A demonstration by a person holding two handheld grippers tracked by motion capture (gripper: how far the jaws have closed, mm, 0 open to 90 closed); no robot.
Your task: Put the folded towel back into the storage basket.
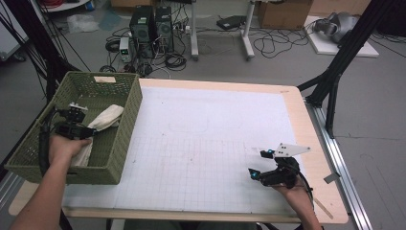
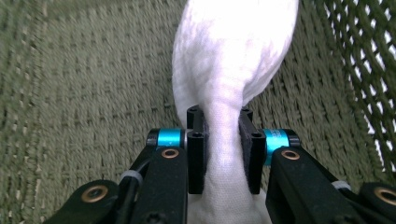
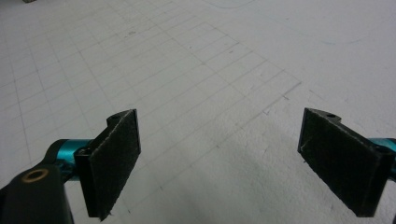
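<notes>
My left gripper [image 2: 223, 154] sits in the basket [image 1: 125, 120], its jaws pinched narrow on the cloth [image 2: 233, 70]. The cloth lies on the basket floor, bunched into a long roll. Its long axis runs straight away from my jaws toward the basket's far right wall. My right gripper [image 3: 219, 163] hovers over the mat [image 3: 196, 70], jaws wide apart, holding nothing.
</notes>
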